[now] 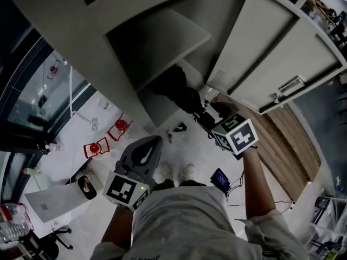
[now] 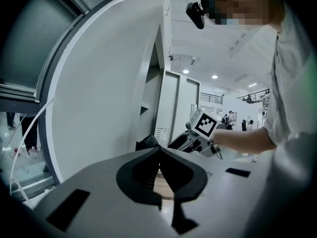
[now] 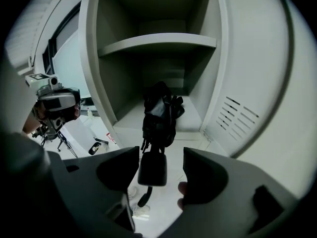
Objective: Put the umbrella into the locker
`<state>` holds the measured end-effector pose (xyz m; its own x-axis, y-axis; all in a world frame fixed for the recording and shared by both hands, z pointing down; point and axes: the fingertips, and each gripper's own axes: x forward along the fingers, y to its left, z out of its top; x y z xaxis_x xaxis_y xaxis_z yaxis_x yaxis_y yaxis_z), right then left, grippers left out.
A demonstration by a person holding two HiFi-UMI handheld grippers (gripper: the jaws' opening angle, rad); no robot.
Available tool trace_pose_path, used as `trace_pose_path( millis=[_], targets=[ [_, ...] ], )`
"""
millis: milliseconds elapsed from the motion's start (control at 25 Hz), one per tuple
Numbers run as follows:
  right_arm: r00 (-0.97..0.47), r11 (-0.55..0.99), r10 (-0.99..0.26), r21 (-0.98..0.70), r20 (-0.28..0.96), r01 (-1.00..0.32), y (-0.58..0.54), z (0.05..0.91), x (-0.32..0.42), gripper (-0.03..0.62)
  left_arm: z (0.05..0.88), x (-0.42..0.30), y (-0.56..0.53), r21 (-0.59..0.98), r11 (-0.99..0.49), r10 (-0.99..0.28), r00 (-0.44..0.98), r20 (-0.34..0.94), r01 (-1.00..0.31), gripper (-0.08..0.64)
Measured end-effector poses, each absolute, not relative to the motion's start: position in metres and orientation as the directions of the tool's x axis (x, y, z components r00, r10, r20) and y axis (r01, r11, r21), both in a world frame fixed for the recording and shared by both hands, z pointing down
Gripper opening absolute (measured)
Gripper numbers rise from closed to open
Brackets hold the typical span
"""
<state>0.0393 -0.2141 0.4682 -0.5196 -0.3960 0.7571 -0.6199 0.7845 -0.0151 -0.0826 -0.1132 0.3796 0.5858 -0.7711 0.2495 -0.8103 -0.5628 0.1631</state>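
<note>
- A pale grey locker (image 3: 124,78) stands open on a white floor (image 1: 179,145). Its door (image 1: 282,53) is swung wide to my right, above a strip of wood flooring (image 1: 282,150).
- A single shelf (image 3: 158,42) crosses the locker's interior.
- The umbrella (image 3: 159,114), black and folded, lies in the compartment under that shelf. Its bundle rests on the compartment floor, and its handle (image 3: 152,167) sticks out past the front edge toward me. A short strap (image 3: 143,197) dangles below the handle.
- My right gripper (image 3: 161,155) is held at the locker's mouth with its jaws spread wide. The handle sits in the gap between them, closer to the left jaw and well clear of the right one. The jaws are not clamped on it, though I cannot tell whether the left jaw brushes it.
- In the head view, the right gripper's marker cube (image 1: 238,134) faces up at the camera, just in front of the opening.
- My left gripper (image 2: 159,151) hangs back from the locker, its jaws pressed tip to tip with nothing between them.
- From above, the left gripper sits low at my left side, over the floor near my shoes (image 1: 187,171).
- Two small red objects (image 1: 95,148) stand on the floor farther left, beside a glass wall (image 1: 38,96).
</note>
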Motion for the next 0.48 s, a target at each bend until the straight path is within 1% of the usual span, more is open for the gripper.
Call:
trace_pose_path(
  millis=[360, 480],
  targets=[
    [-0.539, 0.778, -0.384, -0.052, 0.750, -0.626, -0.189, 0.485, 0.054, 0.258, 0.382, -0.074, -0.111, 0.179, -0.570, -0.754, 0.597, 0.274, -0.802, 0.015],
    [-0.541, 0.768, -0.388, -0.063, 0.746, -0.637, -0.182, 0.488, 0.057, 0.256, 0.382, -0.073, -0.111, 0.173, -0.570, -0.761, 0.595, 0.257, -0.803, 0.015]
  ],
)
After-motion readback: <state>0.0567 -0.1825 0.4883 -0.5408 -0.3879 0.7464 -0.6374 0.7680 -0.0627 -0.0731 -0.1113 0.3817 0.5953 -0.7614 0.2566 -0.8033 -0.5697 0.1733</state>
